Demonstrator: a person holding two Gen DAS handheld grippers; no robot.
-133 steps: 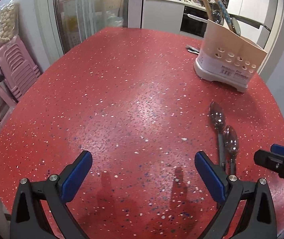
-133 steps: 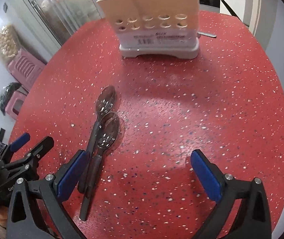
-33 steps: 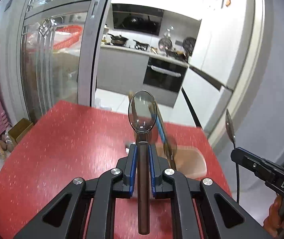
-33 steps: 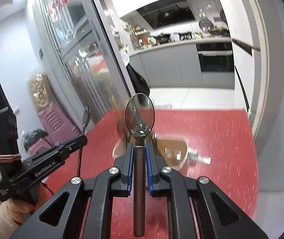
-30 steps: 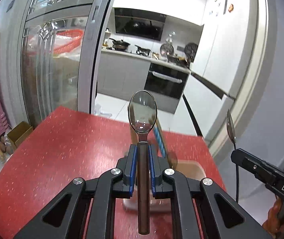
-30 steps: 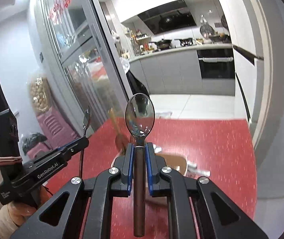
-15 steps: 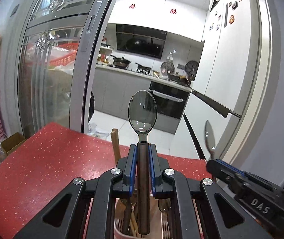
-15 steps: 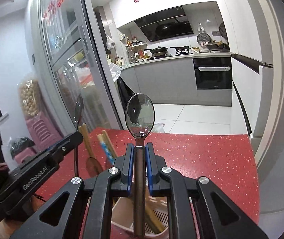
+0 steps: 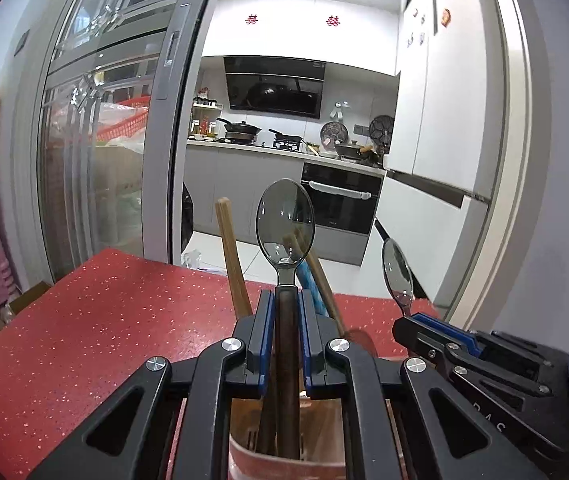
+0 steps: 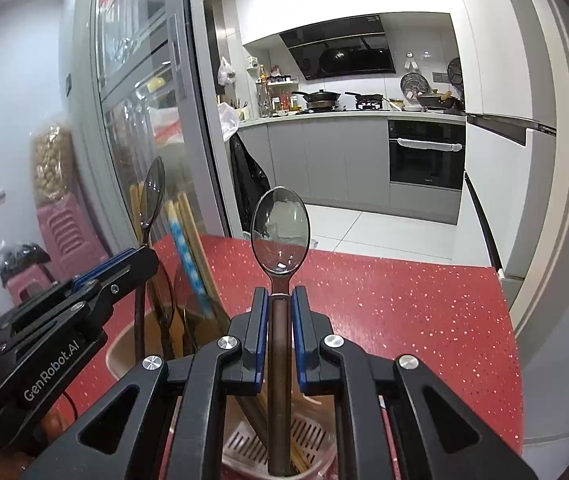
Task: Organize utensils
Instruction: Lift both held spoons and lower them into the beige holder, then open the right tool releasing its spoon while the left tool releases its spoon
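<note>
On the left, the red table [image 9: 84, 320] has a hard, glossy top flecked with pale speckles. The left gripper [image 9: 286, 336], matte black with blue pads, is clamped on the dark brown handle of the left spoon [image 9: 285, 220], whose smooth oval bowl of shiny metal stands upright above the fingers. The handle's lower end reaches down into the utensil holder [image 9: 284, 464], a tan, round-rimmed plastic caddy directly beneath the jaws. Flat wooden sticks [image 9: 230, 256] and a blue-patterned one lean out of it just behind the spoon.

To the right, the right gripper [image 10: 278, 336], of the same build, is closed on the brown handle of the right spoon [image 10: 280, 236], bowl upward, polished and egg-shaped. Its handle tip hangs inside the holder, above the slotted grey drain floor [image 10: 252, 448], beside wooden chopsticks [image 10: 188, 240]. The two grippers sit side by side over the caddy.
</note>
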